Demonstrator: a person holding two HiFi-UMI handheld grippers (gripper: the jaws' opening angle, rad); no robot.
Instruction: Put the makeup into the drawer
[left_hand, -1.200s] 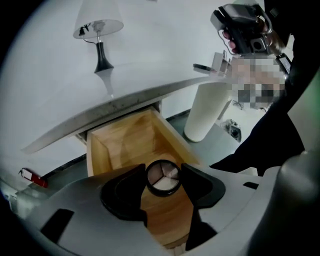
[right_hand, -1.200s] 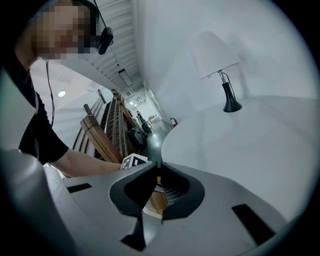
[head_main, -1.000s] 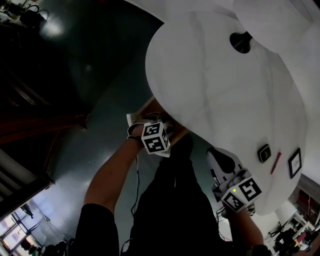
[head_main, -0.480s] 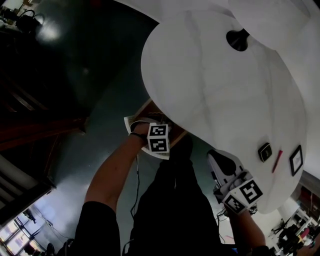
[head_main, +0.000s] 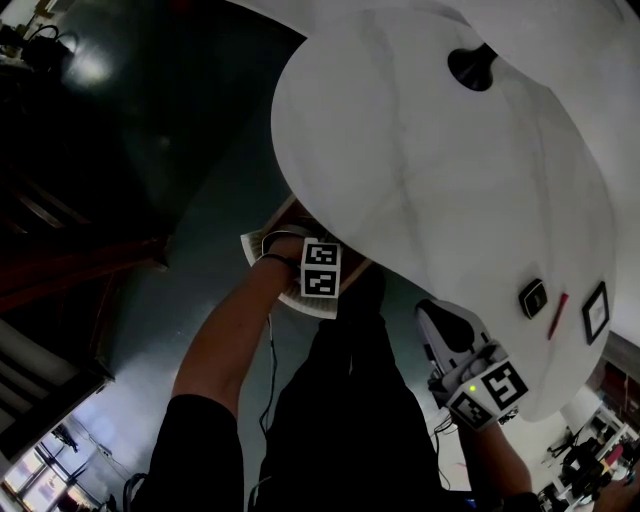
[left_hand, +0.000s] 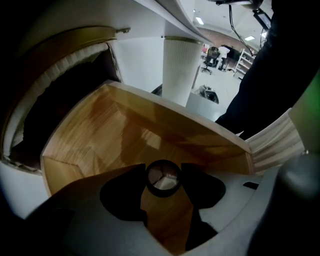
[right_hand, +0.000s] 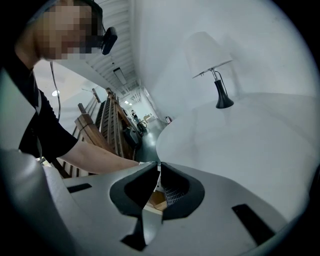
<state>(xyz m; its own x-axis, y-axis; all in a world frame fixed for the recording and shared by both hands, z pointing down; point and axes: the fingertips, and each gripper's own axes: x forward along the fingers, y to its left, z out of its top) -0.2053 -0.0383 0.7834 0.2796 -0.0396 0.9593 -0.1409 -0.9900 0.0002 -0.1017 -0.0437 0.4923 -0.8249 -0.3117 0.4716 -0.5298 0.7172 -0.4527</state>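
**Lower centre, left gripper view.** My left gripper (left_hand: 163, 172) has its jaws pinched on a small round black makeup pot (left_hand: 163, 184), one jaw on each side. The pot's top is pale at the centre.

**Just behind the pot.** The pot hangs within the walls of the open light-wood drawer (left_hand: 95, 135), above its bare floor. I cannot tell whether it touches the wood.

**Upper centre, same view.** A white fluted column (left_hand: 180, 65) stands upright past the drawer's far wall.

**Lower centre, right gripper view.** My right gripper (right_hand: 159, 167) has its jaws pressed together, tip to tip, with nothing between them.

**Left of the jaws, same view.** My bare left forearm (right_hand: 95, 157) crosses the frame toward the drawer.

**Upper right, same view.** A table lamp with a white shade and a black foot (right_hand: 207, 52) stands on the white tabletop.

**Centre, head view.** The left gripper's marker cube sits over the drawer, which juts out from under the near rim of the rounded white tabletop (head_main: 430, 190).

**Lower right, head view.** The right gripper lies at the table's lower edge, well apart from the drawer.

**Right edge, head view.** A small black square object (head_main: 532, 298), a thin red stick (head_main: 556, 316) and a black-framed square (head_main: 594, 312) lie on the tabletop. They are too small to identify.
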